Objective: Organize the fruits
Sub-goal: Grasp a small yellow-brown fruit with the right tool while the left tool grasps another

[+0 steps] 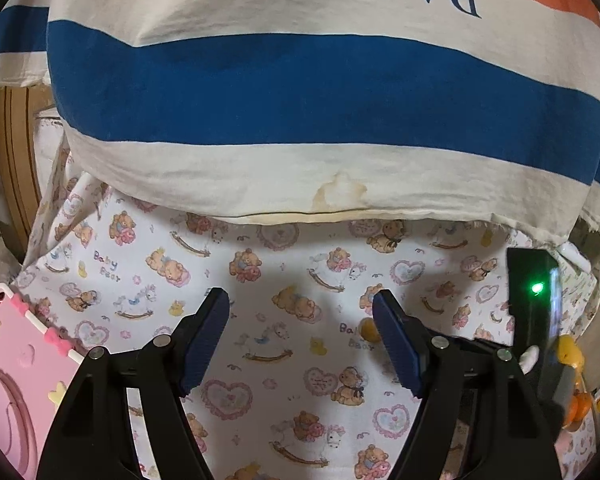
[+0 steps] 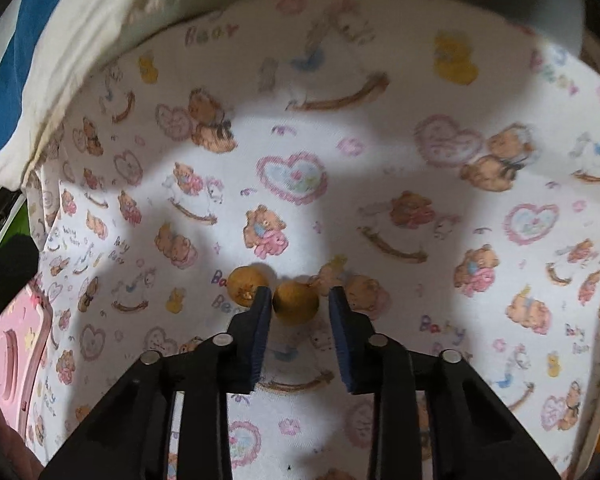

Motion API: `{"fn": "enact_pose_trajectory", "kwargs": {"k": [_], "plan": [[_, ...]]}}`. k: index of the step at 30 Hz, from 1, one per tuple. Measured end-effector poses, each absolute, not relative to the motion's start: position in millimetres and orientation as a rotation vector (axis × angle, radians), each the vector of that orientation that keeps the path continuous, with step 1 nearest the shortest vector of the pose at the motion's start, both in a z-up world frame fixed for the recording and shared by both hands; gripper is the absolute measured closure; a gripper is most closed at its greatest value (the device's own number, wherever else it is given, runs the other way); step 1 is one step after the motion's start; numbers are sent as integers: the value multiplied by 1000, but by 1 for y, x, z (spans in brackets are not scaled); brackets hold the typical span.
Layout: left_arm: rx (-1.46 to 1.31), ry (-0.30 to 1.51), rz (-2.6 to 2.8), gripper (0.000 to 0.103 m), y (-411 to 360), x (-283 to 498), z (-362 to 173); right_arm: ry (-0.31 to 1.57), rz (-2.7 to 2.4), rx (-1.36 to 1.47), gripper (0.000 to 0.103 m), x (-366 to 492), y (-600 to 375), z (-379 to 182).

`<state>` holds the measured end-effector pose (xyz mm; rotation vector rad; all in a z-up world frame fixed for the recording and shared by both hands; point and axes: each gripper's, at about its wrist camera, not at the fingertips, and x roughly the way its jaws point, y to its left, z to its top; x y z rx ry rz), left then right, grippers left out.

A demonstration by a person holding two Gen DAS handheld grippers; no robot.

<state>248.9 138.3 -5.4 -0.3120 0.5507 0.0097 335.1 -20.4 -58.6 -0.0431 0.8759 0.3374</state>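
Two small round tan fruits lie on a bear-print cloth point(image 2: 300, 208). In the right wrist view one fruit point(image 2: 296, 304) sits between the tips of my right gripper point(image 2: 300, 300), which is open around it with gaps on both sides. The second fruit point(image 2: 246, 284) lies just left of the left fingertip point(image 2: 262, 312). My left gripper point(image 1: 302, 304) is open and empty above the cloth point(image 1: 260, 280). One fruit point(image 1: 367, 330) peeks out beside its right finger point(image 1: 396, 340).
The person's striped cream, blue and orange shirt point(image 1: 300, 92) fills the upper left wrist view. A pink tray point(image 1: 16, 364) lies at the left, also in the right wrist view point(image 2: 16, 352). The other gripper's black body point(image 1: 536, 320) with a green light stands at the right, beside yellow and orange items point(image 1: 572, 380).
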Motion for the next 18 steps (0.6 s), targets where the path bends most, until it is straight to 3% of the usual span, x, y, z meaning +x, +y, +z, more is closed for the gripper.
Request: {"fn": "enact_pose_trajectory", "kwargs": {"k": [10, 18], "plan": [[-228, 550, -8, 30, 130, 249, -5, 779, 297, -25, 77, 323, -39, -47], [-182, 600, -81, 44, 126, 251, 0, 684, 200, 47, 77, 318, -75, -32]]}}
